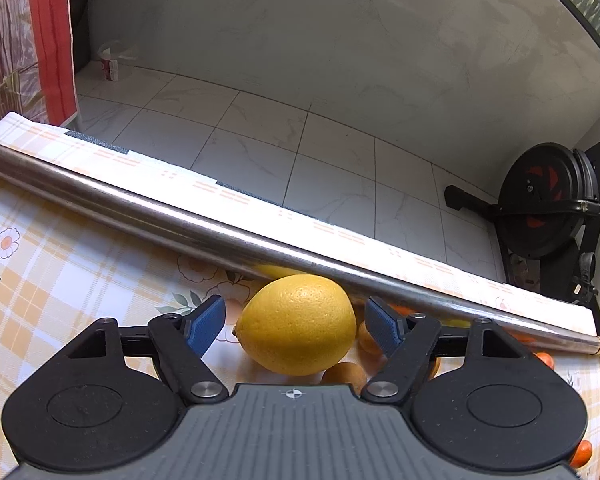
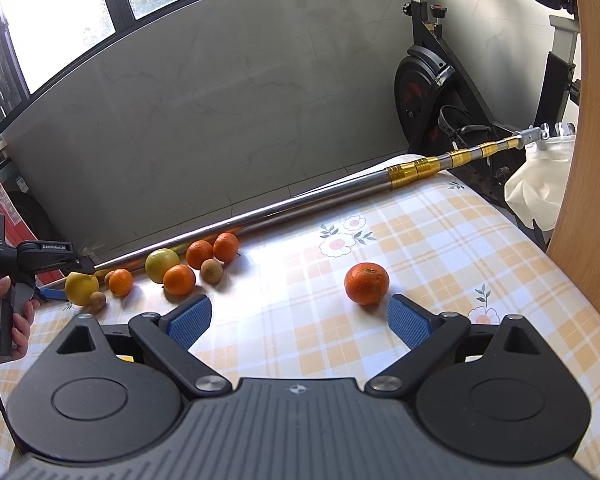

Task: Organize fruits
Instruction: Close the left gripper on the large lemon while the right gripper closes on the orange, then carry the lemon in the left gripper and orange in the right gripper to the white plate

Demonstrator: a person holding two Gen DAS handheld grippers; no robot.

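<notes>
Daylight from window point(image 2: 60, 0), blown out at far left; glare on worktop point(image 2: 268, 264). Sharp focus, strong fisheye bending at edges.

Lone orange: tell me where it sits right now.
In the right wrist view, the lone orange sits on the checked tablecloth, just ahead of the right gripper's right-hand finger, well apart from the fruit cluster by the metal pole.

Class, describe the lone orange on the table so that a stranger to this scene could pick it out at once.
Start at the checked tablecloth and the metal pole lying along its far edge. A cluster of fruit sits against the pole; the lone orange lies well apart from it, just ahead of the right gripper. Unlike the others, it touches no other fruit.
</notes>
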